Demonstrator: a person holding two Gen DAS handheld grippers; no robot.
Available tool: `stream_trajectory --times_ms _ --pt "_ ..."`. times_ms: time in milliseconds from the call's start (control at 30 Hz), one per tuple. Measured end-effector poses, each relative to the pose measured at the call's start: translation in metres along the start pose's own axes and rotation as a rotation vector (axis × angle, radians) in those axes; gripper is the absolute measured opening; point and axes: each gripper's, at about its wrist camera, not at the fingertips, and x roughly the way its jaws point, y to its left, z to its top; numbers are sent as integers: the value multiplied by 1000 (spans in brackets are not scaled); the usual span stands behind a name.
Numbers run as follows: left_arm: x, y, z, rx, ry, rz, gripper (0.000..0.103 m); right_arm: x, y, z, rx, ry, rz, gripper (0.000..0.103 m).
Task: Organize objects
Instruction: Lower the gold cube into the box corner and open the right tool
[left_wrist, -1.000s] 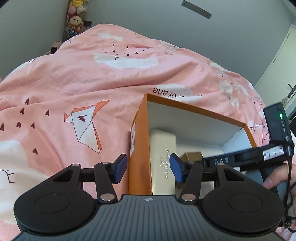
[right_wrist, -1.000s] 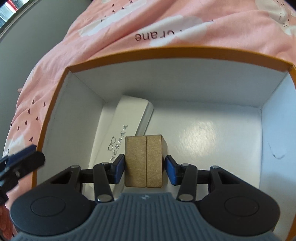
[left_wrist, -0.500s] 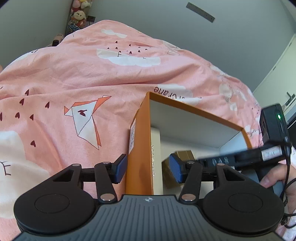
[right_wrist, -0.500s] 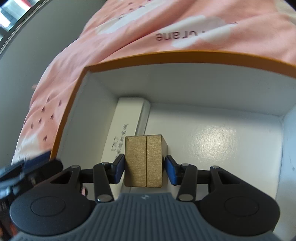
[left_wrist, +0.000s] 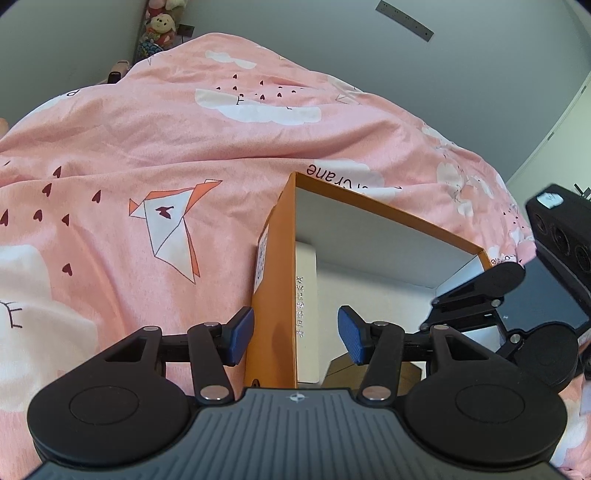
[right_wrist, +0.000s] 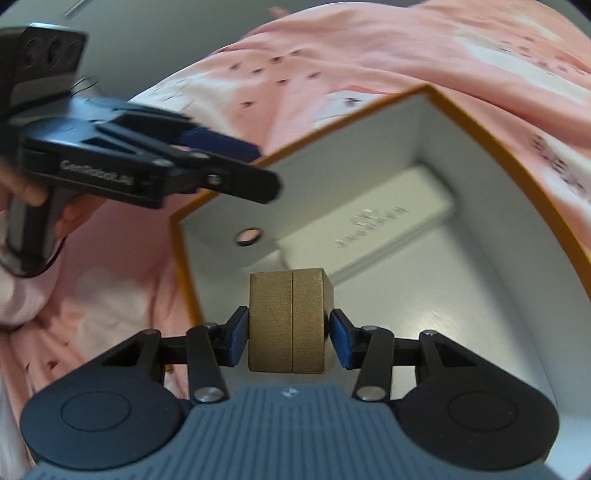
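An orange box (left_wrist: 275, 295) with a white inside lies open on a pink bedspread. A white flat case (left_wrist: 306, 295) lies inside along its left wall; it also shows in the right wrist view (right_wrist: 373, 229). My left gripper (left_wrist: 293, 338) is open, its fingers straddling the box's left wall without pressing it. My right gripper (right_wrist: 284, 338) is shut on a small gold box (right_wrist: 288, 321) and holds it inside the orange box (right_wrist: 517, 177), above the floor. The right gripper also shows in the left wrist view (left_wrist: 480, 291), and the left gripper in the right wrist view (right_wrist: 221, 147).
The pink bedspread (left_wrist: 147, 166) with crane and cloud prints surrounds the box. Plush toys (left_wrist: 159, 26) stand at the far wall. The box wall has a round finger hole (right_wrist: 249, 235).
The right gripper has swung round with the gold box, so the orange box now looks rotated. The left gripper has moved right, its fingers now straddling the box's left wall.
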Motion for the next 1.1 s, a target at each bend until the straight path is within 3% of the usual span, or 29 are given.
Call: stream_trajectory --times_ms 233,500,867,1100 --pt "1 2 -1 -10 5 -2 61 19 3 18 -106 66 85 49" --pt "2 7 0 -30 5 -3 61 32 2 36 -159 80 157 50" --pt "2 10 -1 -46 10 -3 61 44 -4 43 -76 73 195 53" --pt "1 10 -2 -53 10 0 61 34 -13 37 20 17 233 60"
